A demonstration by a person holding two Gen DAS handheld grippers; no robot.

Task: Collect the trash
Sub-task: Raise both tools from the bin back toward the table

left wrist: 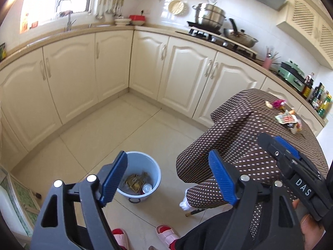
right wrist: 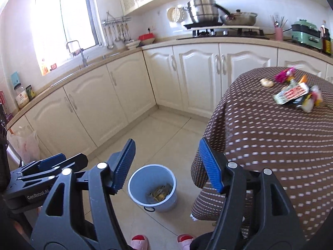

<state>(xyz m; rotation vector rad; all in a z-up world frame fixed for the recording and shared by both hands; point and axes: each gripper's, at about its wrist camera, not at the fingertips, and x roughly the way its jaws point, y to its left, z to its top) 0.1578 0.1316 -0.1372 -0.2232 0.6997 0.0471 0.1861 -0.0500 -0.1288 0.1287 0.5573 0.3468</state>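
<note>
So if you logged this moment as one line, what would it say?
left gripper: open, empty | right gripper: open, empty | bin: on floor, holds trash | wrappers: on table, uncollected

Both handheld tools are built alike. The left gripper is made of black plastic arms with triangular cut-outs, joined by round silver pins. Its fingers are faced with ribbed blue pads. The right gripper is formed the same way, and white "DAS" lettering is seen on its body in the left view. "GenRobot.AI" is printed on the left tool's side. Pink slippers with red insides and dark trousers are worn.
</note>
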